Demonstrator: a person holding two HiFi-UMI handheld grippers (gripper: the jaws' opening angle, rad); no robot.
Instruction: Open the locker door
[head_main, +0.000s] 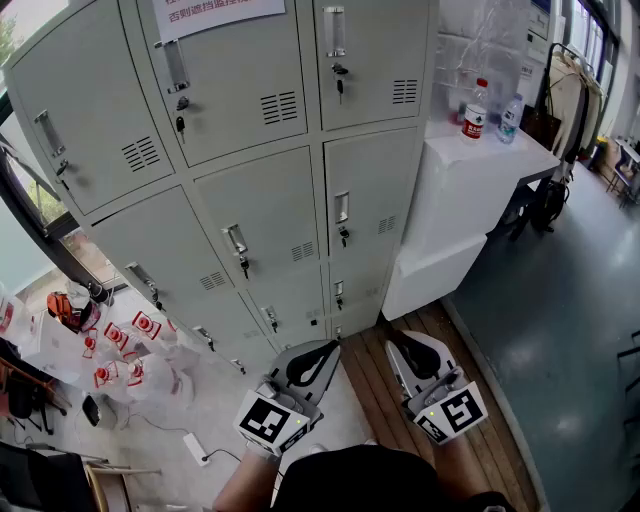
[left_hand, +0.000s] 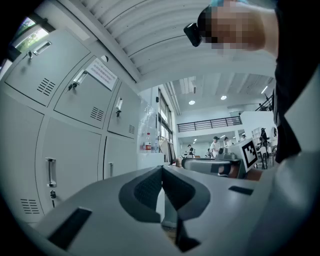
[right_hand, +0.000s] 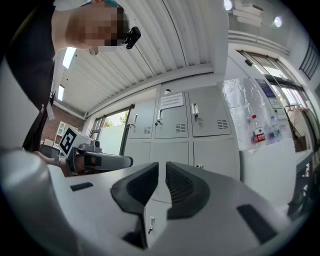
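Note:
A bank of grey metal lockers (head_main: 265, 210) fills the head view, with every door closed. Each door has a vertical chrome handle (head_main: 237, 242) and a key hanging in the lock beneath it. My left gripper (head_main: 331, 347) and right gripper (head_main: 398, 341) are held low in front of my body. Both point at the bottom lockers from a distance and touch nothing. In the left gripper view my left gripper (left_hand: 161, 171) has its jaws together and empty. In the right gripper view my right gripper (right_hand: 161, 167) is shut with nothing between its pads, and the lockers (right_hand: 172, 125) stand ahead.
A white cabinet (head_main: 470, 190) stands right of the lockers, with two bottles (head_main: 476, 108) on top. Red-and-white packages (head_main: 120, 350) and a power strip (head_main: 195, 448) lie on the floor at the left. A wooden strip (head_main: 375, 385) runs before the lockers.

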